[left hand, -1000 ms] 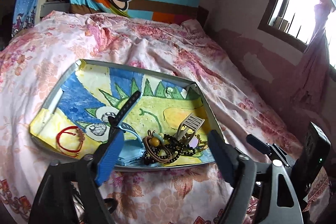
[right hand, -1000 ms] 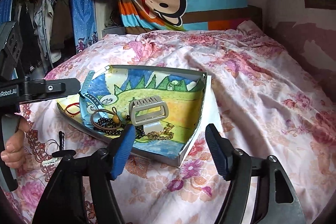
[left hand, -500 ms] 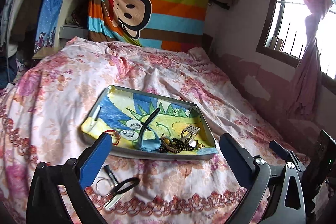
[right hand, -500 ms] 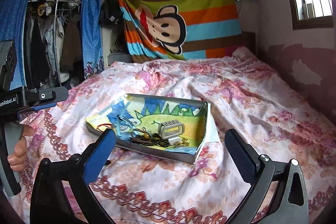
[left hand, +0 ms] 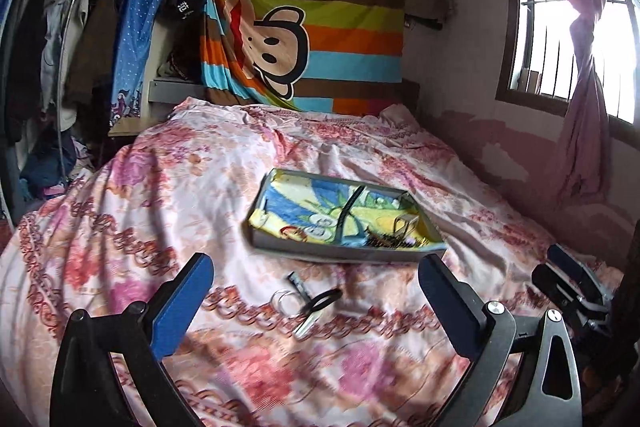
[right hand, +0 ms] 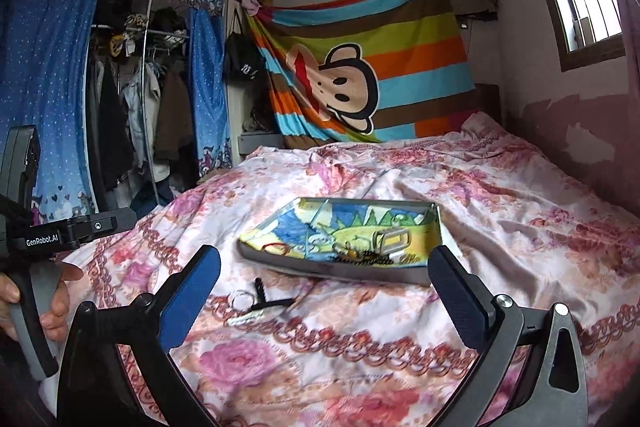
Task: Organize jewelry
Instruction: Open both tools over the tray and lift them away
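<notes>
Bedroom | both grippers, left gripper [left hand: 316, 287] and right gripper [right hand: 324, 279], jaws just spread wide, empty | tray [left hand: 320, 254] mostly filled | next, seemingly: loose pieces [left hand: 308, 301] on near bed

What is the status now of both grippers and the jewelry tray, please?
Left gripper and right gripper open, empty, jaws just opened. Tray on bed with jewelry pile; loose pieces on bedspread before it. Nothing in the way.
</notes>
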### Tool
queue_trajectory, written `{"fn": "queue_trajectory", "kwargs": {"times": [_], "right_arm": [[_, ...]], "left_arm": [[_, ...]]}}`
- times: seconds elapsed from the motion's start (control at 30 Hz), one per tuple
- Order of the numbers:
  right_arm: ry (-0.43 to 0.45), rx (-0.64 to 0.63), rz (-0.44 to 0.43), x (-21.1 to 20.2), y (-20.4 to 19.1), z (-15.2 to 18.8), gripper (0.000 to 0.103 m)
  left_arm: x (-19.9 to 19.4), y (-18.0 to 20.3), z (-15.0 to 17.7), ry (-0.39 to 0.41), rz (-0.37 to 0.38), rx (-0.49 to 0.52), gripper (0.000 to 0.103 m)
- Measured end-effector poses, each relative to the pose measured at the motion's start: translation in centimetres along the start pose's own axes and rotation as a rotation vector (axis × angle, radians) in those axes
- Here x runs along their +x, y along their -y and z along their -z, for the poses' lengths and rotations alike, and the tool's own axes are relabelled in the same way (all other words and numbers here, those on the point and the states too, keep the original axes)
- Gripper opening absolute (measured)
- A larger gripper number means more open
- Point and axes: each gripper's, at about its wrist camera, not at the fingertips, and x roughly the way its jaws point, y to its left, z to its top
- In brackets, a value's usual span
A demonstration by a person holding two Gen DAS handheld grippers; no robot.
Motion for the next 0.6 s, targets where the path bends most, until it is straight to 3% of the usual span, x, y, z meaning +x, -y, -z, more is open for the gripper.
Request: {"fn": "queue_trajectory", "kwargs": {"times": [0.33,0.6], "right_arm": [[-0.149,-0.002,-0.009,0.2,-2.0,5.0,0.102],[-0.22,-0.019,0.003,1.8,-2.3,6.9,0.102]], "left_arm": [[-0.4,-3.2,5.4,-0.097,-0.02,0.023,0.103],[0.3,-3.3,7.2,-0.149,-0.08,0.082,0.103]]}}
